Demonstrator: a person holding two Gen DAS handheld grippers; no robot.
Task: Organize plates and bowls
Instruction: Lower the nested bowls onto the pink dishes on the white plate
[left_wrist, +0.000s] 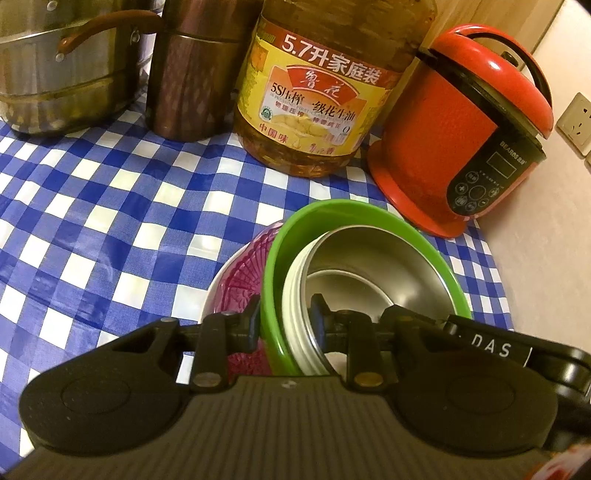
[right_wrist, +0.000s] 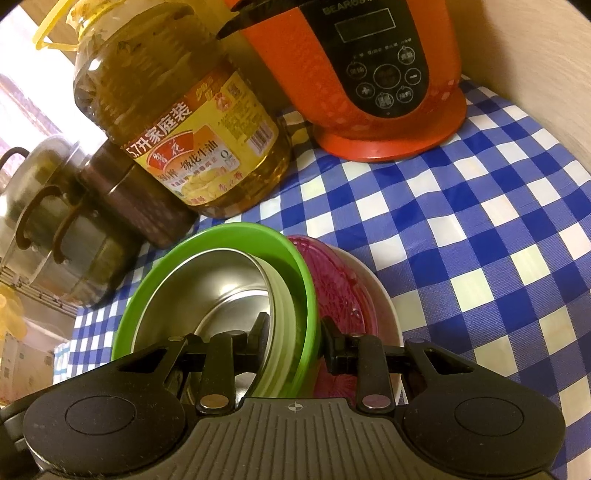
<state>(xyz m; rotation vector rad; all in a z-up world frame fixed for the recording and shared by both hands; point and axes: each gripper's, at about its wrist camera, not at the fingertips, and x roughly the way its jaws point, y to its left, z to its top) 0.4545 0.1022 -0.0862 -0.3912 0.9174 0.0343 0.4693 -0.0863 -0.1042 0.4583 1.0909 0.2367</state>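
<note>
A nested stack sits on the blue-checked counter (left_wrist: 110, 206): a steel bowl (left_wrist: 354, 273) inside a green bowl (left_wrist: 291, 236), inside a white bowl with a magenta pattern (left_wrist: 243, 273). The stack tilts, its openings facing up and toward the cameras (no long axis to speak of; all are round). The left tool (left_wrist: 284, 314) is narrowed onto the rims of the green and steel bowls on one side; the right tool (right_wrist: 295, 332) pinches the same rims opposite. Behind stand an oil jug (left_wrist: 321, 92), a red cooker (left_wrist: 461, 140), a brown canister (left_wrist: 188, 74) and a steel pot (left_wrist: 62, 66).
</note>
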